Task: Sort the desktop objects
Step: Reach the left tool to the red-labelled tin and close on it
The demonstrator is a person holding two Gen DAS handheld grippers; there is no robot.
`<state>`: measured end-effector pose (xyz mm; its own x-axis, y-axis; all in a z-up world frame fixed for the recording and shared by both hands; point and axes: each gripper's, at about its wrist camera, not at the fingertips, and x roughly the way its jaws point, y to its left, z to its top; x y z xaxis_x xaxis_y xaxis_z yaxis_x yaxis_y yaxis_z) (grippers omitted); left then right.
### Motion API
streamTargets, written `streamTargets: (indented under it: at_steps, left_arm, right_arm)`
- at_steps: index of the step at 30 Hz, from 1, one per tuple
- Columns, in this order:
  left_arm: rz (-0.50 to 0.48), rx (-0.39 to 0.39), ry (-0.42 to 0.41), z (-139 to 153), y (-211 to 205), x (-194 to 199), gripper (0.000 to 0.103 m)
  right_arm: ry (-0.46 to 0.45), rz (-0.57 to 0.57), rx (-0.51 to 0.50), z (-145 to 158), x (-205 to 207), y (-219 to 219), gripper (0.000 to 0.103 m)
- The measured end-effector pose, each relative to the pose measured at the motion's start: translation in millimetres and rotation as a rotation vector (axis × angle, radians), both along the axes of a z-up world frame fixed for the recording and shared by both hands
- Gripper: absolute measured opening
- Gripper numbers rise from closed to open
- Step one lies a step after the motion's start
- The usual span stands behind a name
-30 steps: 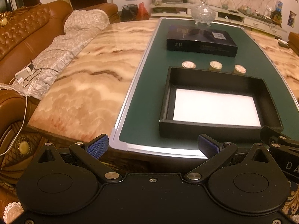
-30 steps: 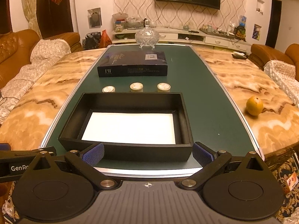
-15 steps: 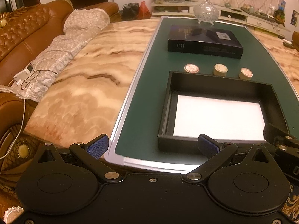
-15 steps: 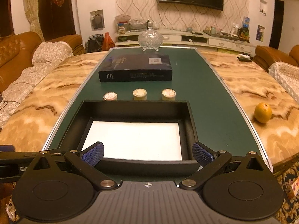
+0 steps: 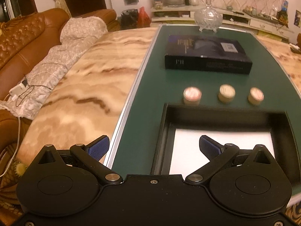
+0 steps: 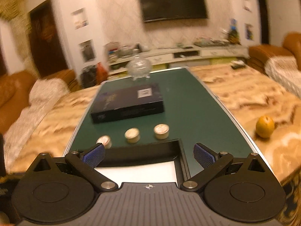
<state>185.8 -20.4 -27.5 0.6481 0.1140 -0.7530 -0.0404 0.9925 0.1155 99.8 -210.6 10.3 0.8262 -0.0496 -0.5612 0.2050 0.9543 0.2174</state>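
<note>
Closing in: both grippers have pushed forward over the tray in the last second, and the tins now sit much nearer the jaws.
Left gripper: jaws spread wide, nothing between them; the tray's left wall now runs up between the pads, where a second ago the whole tray lay ahead of them.
Right gripper: jaws spread too, empty; it has swung leftward and tilted, and its view is smeared with motion.
Tins: three in a row just past the tray's far wall. Left tin is ahead of the left jaws and a little right of centre; middle tin lies almost dead ahead between the right pads; right tin is just beside it.
Box: beyond the tins, well ahead of both jaws, with the glass jar behind it.
Orange: well off to the right of the right jaws, on the marble.
Meaning: my read is the approach is under way; nothing is gripped, the tray holds only its white liner, so the sorting is barely begun.
</note>
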Motion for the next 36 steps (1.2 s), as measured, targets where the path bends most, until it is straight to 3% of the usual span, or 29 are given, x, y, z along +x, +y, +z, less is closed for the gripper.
streamTargets:
  at_steps: [2,7,12,17,22,36]
  left_arm:
    - [0.0,0.001,-0.002,-1.7,-3.3,17.1,0.103]
    - [-0.011,0.024,0.0,-12.7,-14.2,51.6,0.103]
    - [-0.022,0.043,0.022,-30.1,-25.8,77.6,0.103]
    - [-0.036,0.038,0.051,-45.2,-32.0,97.6,0.103]
    - [-0.039,0.023,0.065,-53.3,-31.7,117.5,0.103]
    - [-0.048,-0.018,0.126,-72.0,-38.2,162.6,0.093]
  right_arm:
    - [0.003,-0.055,0.025,-5.7,6.3,0.7,0.103]
    - [0.03,-0.168,-0.022,-30.3,11.7,13.6,0.103]
    - [0.094,-0.098,0.026,-49.3,23.1,14.0,0.103]
    - [0.155,-0.117,-0.019,-59.3,30.1,17.4,0.103]
    - [0.164,-0.112,-0.075,-60.5,32.5,26.3,0.103]
    - [0.159,-0.104,-0.045,-60.5,35.9,21.8,0.103]
